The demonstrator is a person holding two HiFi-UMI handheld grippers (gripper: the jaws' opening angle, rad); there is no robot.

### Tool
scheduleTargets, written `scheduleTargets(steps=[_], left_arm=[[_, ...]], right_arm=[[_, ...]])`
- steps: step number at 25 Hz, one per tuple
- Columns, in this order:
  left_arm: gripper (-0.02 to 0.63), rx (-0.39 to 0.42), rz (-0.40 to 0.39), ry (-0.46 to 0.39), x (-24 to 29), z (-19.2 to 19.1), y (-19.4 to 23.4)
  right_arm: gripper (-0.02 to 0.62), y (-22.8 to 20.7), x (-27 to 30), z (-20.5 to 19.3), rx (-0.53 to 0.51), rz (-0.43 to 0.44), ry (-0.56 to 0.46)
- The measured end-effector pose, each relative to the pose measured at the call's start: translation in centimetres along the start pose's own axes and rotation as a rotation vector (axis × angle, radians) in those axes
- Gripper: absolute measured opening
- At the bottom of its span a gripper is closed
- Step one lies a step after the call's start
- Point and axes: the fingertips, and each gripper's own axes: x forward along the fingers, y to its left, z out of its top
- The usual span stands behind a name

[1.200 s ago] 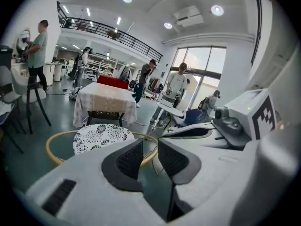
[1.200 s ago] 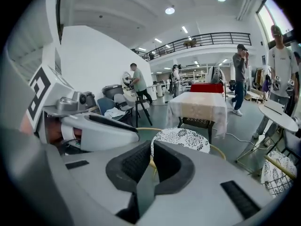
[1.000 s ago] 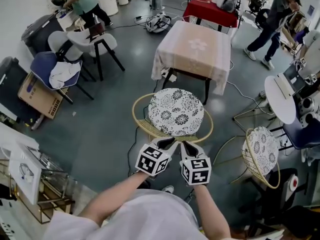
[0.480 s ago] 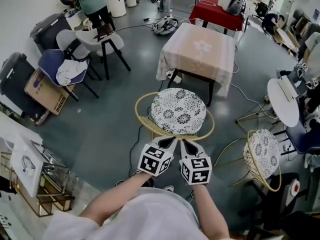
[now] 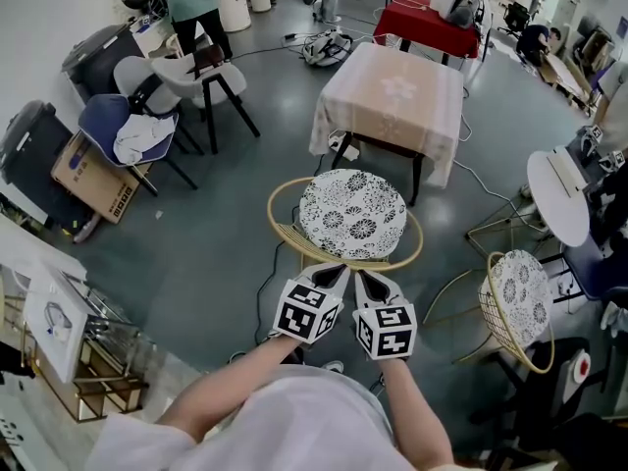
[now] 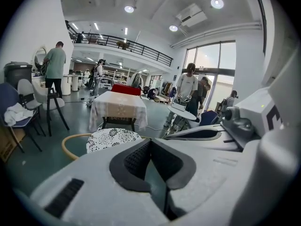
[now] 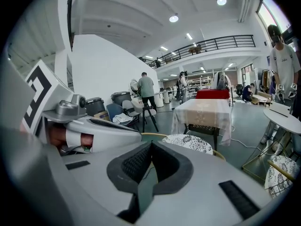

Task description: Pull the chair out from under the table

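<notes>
The chair has a round black-and-white flowered cushion (image 5: 353, 214) inside a yellow wire rim (image 5: 283, 226). It stands on the grey floor just in front of the table with the pale cloth (image 5: 392, 91), out from under it. My left gripper (image 5: 334, 273) and right gripper (image 5: 367, 279) sit side by side at the rim's near edge. Both are shut with nothing between the pads. In the left gripper view the closed left gripper (image 6: 150, 141) has the cushion (image 6: 113, 138) beyond it. The right gripper view shows the closed right gripper (image 7: 151, 144) below the cushion (image 7: 188, 142).
A second flowered chair (image 5: 515, 297) stands at the right beside a round white table (image 5: 556, 194). Grey and blue chairs (image 5: 123, 130) and a cardboard box (image 5: 93, 180) are at the left. A wire rack (image 5: 78, 361) is at the lower left. Cables run on the floor by the table.
The grippers stay at the chair's near rim. The view has shifted a little. The person walking at the back right has gone out of view.
</notes>
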Motion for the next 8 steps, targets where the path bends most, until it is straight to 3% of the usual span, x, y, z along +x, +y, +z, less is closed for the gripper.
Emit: scheduleTargets(steps=[8], left_arm=[[0.006, 0.016, -0.004, -0.008, -0.38, 0.41, -0.42]], right_arm=[[0.002, 0.33, -0.23, 0.15, -0.001, 0.004, -0.002]])
